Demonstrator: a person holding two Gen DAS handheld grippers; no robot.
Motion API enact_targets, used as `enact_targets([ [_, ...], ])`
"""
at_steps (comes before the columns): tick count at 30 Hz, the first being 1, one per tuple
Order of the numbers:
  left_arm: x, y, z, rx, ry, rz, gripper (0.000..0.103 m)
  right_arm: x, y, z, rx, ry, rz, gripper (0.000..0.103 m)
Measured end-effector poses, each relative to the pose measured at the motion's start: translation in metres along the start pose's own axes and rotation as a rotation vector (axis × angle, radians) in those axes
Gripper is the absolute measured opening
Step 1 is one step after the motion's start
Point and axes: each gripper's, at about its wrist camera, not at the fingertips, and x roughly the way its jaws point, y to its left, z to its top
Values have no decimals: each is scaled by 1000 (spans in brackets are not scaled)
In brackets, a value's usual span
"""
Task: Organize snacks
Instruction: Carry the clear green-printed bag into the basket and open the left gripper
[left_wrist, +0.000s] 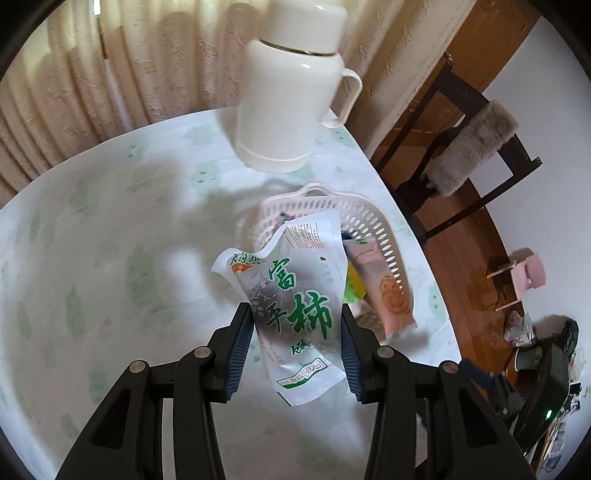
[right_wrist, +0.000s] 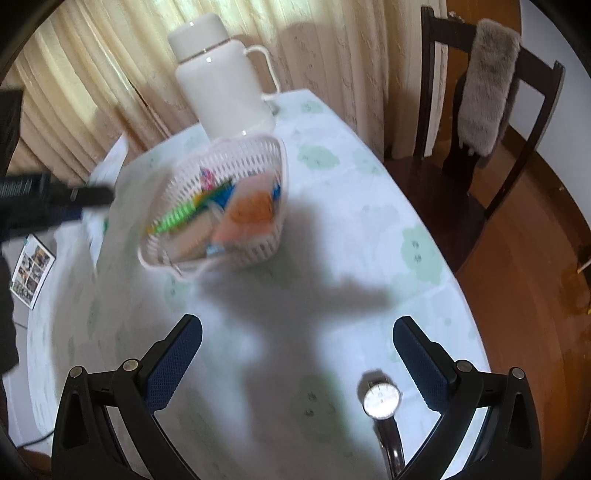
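My left gripper is shut on a white snack pouch with green lettering, held above the table in front of a white slotted basket. In the basket lie a pink wafer pack and several other colourful snacks. In the right wrist view the same basket stands mid-table with an orange-and-pink pack inside, and the left gripper shows as a dark blur at the left edge with the pouch beside the basket. My right gripper is open wide over bare tablecloth, nothing between its fingers.
A tall white thermos jug with a handle stands behind the basket; the jug is near the curtain. A wristwatch lies near my right fingers. A dark wooden chair with a grey furry cover stands off the table's right edge. A printed leaflet lies at left.
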Motion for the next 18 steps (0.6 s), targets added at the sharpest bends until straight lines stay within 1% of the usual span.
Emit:
enact_targets([
  [3,14,-7,9,8,17,-1,42,2,-8,-8,13,20,-3,103],
  [11,41,-19,25,19,45,10,44,3,-19,-15,36,34,-3,103],
  [13,44,-22,28,18,48,6,48,3,-20,-15,38,36,-1,103],
  [15,43,-22,29,13,47,-4,64,3,-20,-15,39,37,1,103],
  [18,40,-19,29,7,43,1,64,5,-16,-15,32,44,10,103],
])
